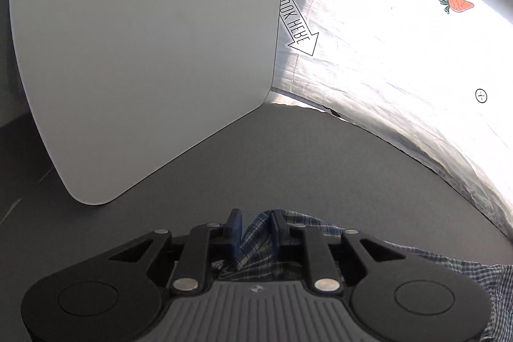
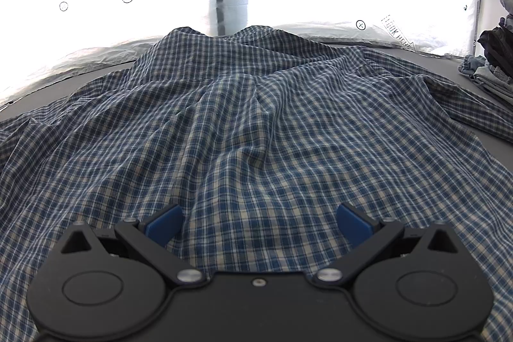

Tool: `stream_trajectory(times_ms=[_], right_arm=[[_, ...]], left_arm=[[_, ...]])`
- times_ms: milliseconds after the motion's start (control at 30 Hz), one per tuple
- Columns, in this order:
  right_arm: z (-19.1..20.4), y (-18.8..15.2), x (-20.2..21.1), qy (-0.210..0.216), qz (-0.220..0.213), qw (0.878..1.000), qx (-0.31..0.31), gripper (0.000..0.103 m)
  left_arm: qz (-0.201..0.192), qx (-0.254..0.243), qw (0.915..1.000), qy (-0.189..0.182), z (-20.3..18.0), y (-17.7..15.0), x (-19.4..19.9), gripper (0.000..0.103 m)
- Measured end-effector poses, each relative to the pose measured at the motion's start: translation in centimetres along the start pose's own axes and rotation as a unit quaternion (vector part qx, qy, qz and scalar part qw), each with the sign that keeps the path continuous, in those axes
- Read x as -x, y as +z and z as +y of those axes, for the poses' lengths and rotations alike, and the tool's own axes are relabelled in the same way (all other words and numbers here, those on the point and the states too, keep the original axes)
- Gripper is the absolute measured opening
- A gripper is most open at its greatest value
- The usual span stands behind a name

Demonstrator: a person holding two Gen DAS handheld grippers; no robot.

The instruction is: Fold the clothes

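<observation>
A blue-and-white plaid shirt [image 2: 240,104] lies spread and wrinkled over the dark grey table [image 2: 474,92], filling most of the right wrist view. My right gripper [image 2: 259,210] hovers just over its near part, jaws wide open, blue pads [image 2: 163,226] apart with nothing gripped. In the left wrist view my left gripper [image 1: 255,218] has its jaws close together with a bunched fold of the plaid shirt [image 1: 253,242] pinched between the blue pads [image 1: 235,233]. More of the shirt trails off to the lower right behind it.
A white board [image 1: 144,53] stands on the grey table [image 1: 288,156] ahead and left of the left gripper. A bright translucent sheet [image 1: 400,53] with a carrot sticker [image 1: 457,4] and an arrow sticker [image 1: 298,24] backs the table. Folded clothes [image 2: 493,60] are piled at the far right.
</observation>
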State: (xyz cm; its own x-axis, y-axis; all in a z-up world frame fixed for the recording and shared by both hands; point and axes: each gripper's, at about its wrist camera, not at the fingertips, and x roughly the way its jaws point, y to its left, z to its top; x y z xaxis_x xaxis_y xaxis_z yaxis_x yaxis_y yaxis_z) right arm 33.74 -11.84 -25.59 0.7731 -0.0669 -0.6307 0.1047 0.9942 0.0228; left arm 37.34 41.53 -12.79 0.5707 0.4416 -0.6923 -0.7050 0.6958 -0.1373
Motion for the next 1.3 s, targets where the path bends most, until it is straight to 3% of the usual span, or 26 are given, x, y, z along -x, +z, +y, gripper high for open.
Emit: stream_trajectory(times_ms=[167, 400, 567, 633, 733, 800, 867, 933, 1033, 1133, 1300], right_arm=[[0.0, 0.0, 0.0, -0.001, 0.0, 1.0, 0.0, 0.103], [0.1, 0.1, -0.1, -0.003, -0.001, 1.0, 0.0, 0.103], [0.2, 0.2, -0.2, -0.005, -0.001, 1.0, 0.0, 0.103], [0.3, 0.3, -0.3, -0.005, -0.001, 1.0, 0.0, 0.103], [0.3, 0.4, -0.4, -0.006, -0.001, 1.0, 0.0, 0.103], [0.3, 0.4, -0.3, -0.006, -0.001, 1.0, -0.001, 0.103], [0.3, 0.4, -0.3, -0.006, -0.001, 1.0, -0.001, 0.103], [0.3, 0.4, -0.4, -0.006, -0.001, 1.0, -0.001, 0.103], [0.4, 0.4, -0.3, -0.006, -0.002, 1.0, -0.001, 0.103], [0.4, 0.4, -0.4, -0.006, -0.002, 1.0, -0.001, 0.103], [0.2, 0.3, -0.3, -0.004, -0.002, 1.0, 0.0, 0.103]], left_arm=[[0.005, -0.037, 0.9992, 0.014, 0.6, -2.3, 0.5, 0.054], [0.003, -0.077, 0.9967, 0.026, 1.6, -4.8, 2.1, 0.055], [-0.007, -0.09, 0.9956, 0.024, 0.9, -3.4, 0.8, 0.055], [-0.028, -0.103, 0.9933, 0.045, -0.1, -1.9, -0.2, 0.055], [-0.061, -0.137, 0.9831, 0.105, -2.2, 0.3, -1.8, 0.055], [-0.066, -0.14, 0.981, 0.117, -3.0, 1.5, -2.2, 0.057], [-0.069, -0.118, 0.986, 0.096, -2.9, 2.2, -1.7, 0.071], [-0.064, -0.1, 0.9903, 0.073, -2.7, 1.8, -1.2, 0.079], [-0.044, -0.092, 0.9939, 0.042, -2.3, -0.2, -0.4, 0.079], [-0.028, -0.109, 0.9932, 0.03, -1.8, -2.8, 0.2, 0.087], [0.005, -0.114, 0.9935, -0.004, 0.1, -5.9, -0.4, 0.091]])
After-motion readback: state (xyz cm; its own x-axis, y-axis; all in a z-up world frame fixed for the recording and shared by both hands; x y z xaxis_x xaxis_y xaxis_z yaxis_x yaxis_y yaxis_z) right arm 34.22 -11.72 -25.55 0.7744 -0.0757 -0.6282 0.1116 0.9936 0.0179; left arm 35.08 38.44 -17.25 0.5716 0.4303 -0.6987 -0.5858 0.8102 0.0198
